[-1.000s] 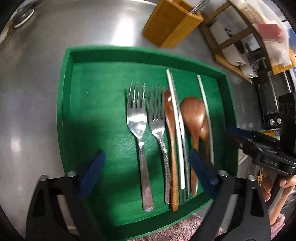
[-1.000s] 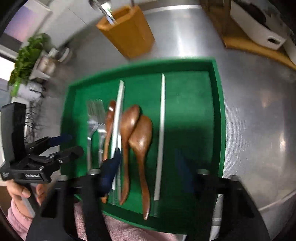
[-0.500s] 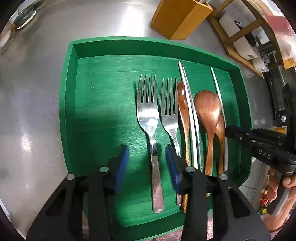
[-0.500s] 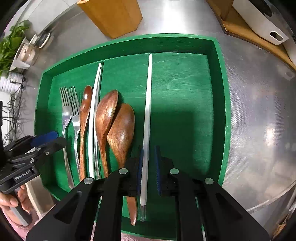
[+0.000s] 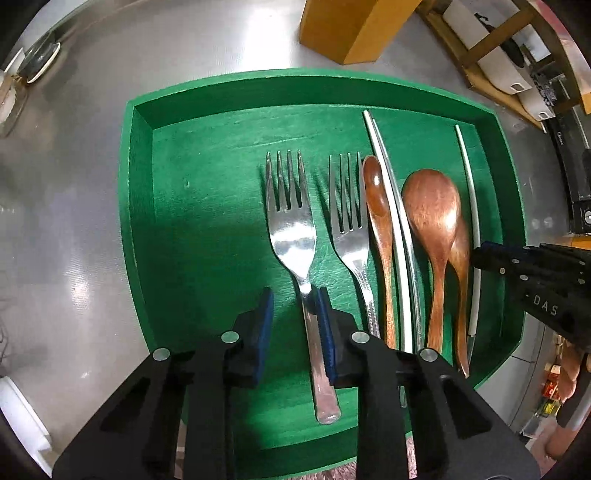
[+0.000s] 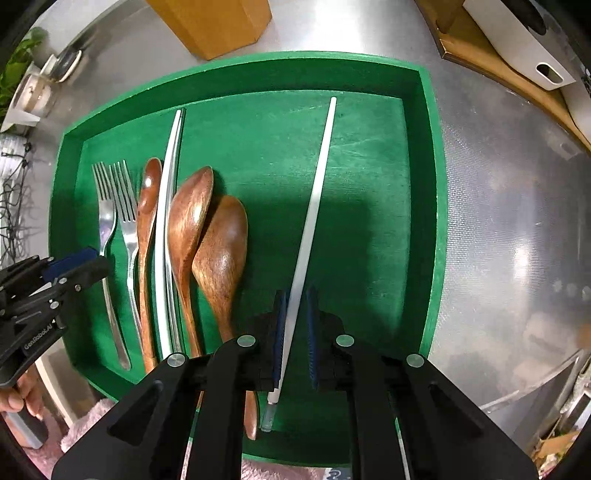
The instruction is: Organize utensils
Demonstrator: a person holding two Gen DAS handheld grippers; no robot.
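You are looking straight down on a steel tabletop (image 5: 74, 206) that carries a shallow green tray (image 5: 136, 206). A wooden block holder (image 5: 347, 26) stands just beyond the tray's far wall, and a wooden rack with white containers (image 5: 495, 55) sits off the far right corner.

All the utensils lie with their long axes running from near edge to far edge, heads pointing away from you. From left: a large fork (image 5: 291, 236), a second fork (image 5: 349, 229), a slim wooden spoon (image 5: 376, 206), a pair of pale chopsticks (image 5: 399, 236), two overlapping wooden spoons (image 5: 436, 221), then a single white chopstick (image 6: 314, 206) lying slightly slanted.

The tray's left third is bare green floor, and so is the strip to the right of the white chopstick.

Your left claw (image 5: 295, 325) straddles the large fork's handle and is closing; its right pad touches the handle, the left pad stands clear. Your right claw (image 6: 295, 332) is narrow around the white chopstick's near end, with the left pad against it and a thin gap at the right pad.
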